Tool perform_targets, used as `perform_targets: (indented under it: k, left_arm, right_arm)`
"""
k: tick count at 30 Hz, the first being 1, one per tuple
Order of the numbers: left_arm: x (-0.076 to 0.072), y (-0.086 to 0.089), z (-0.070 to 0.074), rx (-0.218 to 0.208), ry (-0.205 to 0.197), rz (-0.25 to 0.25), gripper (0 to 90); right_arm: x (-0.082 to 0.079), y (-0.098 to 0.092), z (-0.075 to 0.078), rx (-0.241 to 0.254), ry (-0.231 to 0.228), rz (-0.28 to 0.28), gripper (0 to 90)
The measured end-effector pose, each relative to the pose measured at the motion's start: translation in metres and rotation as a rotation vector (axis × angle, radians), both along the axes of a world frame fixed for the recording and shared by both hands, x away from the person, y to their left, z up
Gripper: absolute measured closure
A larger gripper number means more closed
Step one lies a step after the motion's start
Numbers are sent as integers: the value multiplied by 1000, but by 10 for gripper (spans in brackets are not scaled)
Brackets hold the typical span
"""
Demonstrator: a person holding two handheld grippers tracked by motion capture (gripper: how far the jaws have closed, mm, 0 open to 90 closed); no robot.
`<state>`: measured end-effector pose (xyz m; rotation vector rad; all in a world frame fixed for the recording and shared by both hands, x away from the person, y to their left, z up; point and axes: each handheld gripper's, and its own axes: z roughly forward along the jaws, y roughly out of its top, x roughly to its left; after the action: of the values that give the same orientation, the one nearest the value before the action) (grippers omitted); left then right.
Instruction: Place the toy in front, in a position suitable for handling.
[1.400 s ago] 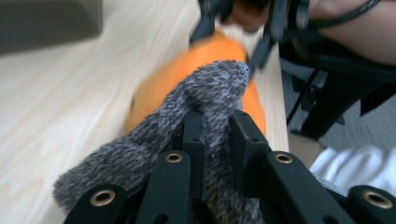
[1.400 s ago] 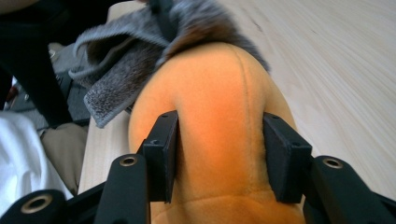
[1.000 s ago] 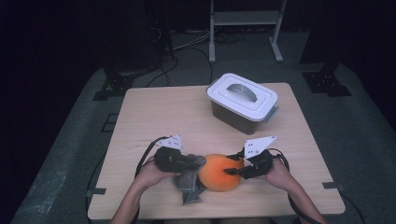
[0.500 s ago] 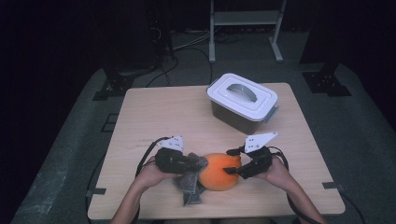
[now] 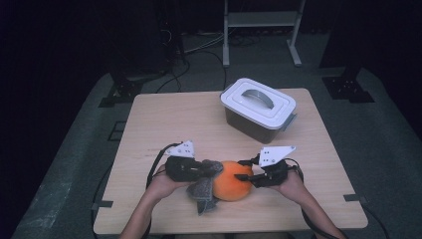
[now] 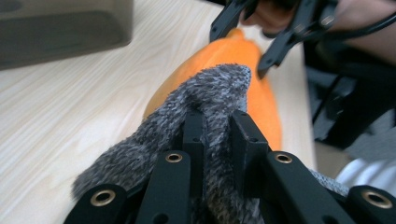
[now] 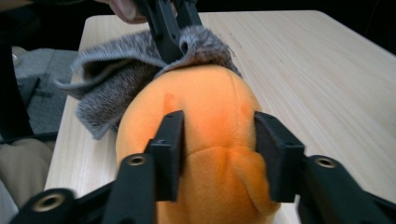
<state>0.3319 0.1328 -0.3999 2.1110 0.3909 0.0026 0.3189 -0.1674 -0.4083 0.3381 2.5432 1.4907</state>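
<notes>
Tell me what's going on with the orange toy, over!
Left gripper shut on grey cloth. Right gripper astride orange toy, jaws just closing, pads at its sides. Lidded box well back, nothing in the way.

Both forearms are coming in from the bottom edge of the high view, angling in toward each other near the front of the table. The left gripper [image 5: 206, 170] is pointing toward the person's right, lying pretty much level, jaws pinched tight with only a thin fold of fabric between them, and the left hand [image 5: 164, 181] is wrapping around its body. The right gripper [image 5: 241, 170] is pointing back at it, also about level, with the right hand [image 5: 288, 180] cupping it from behind. Its jaws have just been closing, and they're sitting partway in, one on each side of something soft.
</notes>
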Motion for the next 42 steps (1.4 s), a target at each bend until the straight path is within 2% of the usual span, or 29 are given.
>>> perform_targets:
  k: [2,3,4,5,7,8,9,10,12,13,15,17,18,20,23,27,29,31,33,35,36,40,42]
  left_arm:
    - [1,1,-4,18,15,-5,779]
    - [1,2,-5,17,36,-14,778]
    - [1,3,-5,19,44,-23,778]
    - [1,3,-5,22,43,-26,778]
    - [1,3,-5,17,44,-27,777]
    - [1,3,-5,10,46,-25,777]
    - [1,2,-4,8,44,-18,777]
    - [2,2,-3,5,38,-10,777]
    - [1,4,1,-4,23,4,777]
    - [2,5,4,-14,20,11,777]
    - [2,9,9,-50,5,35,778]
    - [3,11,10,-60,7,42,777]
    - [4,11,7,-50,18,43,778]
    - [5,7,-1,-2,36,38,777]
    - [7,7,-10,-16,85,16,775]
    - [5,5,-9,-10,97,-14,775]
    - [4,2,-7,-9,100,-32,775]
    - [1,-1,-3,-5,81,-49,774]
    - [-1,-2,2,-8,60,-51,771]
    - [-1,-3,6,-29,54,-45,771]
    - [-1,-4,6,-11,48,-43,771]
    - [1,0,2,19,58,-27,772]
    - [2,3,0,16,66,-18,772]
  right_arm:
    - [3,-3,0,2,50,-12,400]
    - [4,-4,1,5,65,-15,375]
    - [6,-7,1,5,100,-21,350]
    - [7,-10,1,-2,115,-32,327]
    - [8,-14,-2,6,141,-41,328]
    - [10,-14,-5,5,188,-40,335]
    - [11,-13,-7,-3,207,-44,381]
    - [10,-12,-9,-4,196,-41,429]
    - [6,-9,-7,-12,117,-46,486]
    - [5,-9,-5,-11,100,-47,507]
    - [2,-6,-1,-5,29,-39,526]
    - [0,-2,0,-15,-19,-37,529]
    - [0,-2,0,-18,-20,-35,528]
    - [2,-2,-1,-16,-4,-31,503]
    - [6,-6,-2,-26,71,-40,402]
    - [9,-12,-5,-17,125,-55,389]
    - [8,-11,-5,-30,114,-62,440]
    - [6,-9,-5,-39,84,-53,482]
    - [3,-6,-5,-43,51,-27,499]
    - [1,-5,-4,-39,28,-7,503]
    - [0,-4,-4,-41,22,-4,500]
    - [4,-7,-2,-29,66,-16,412]
    - [6,-11,-2,-16,87,-29,412]
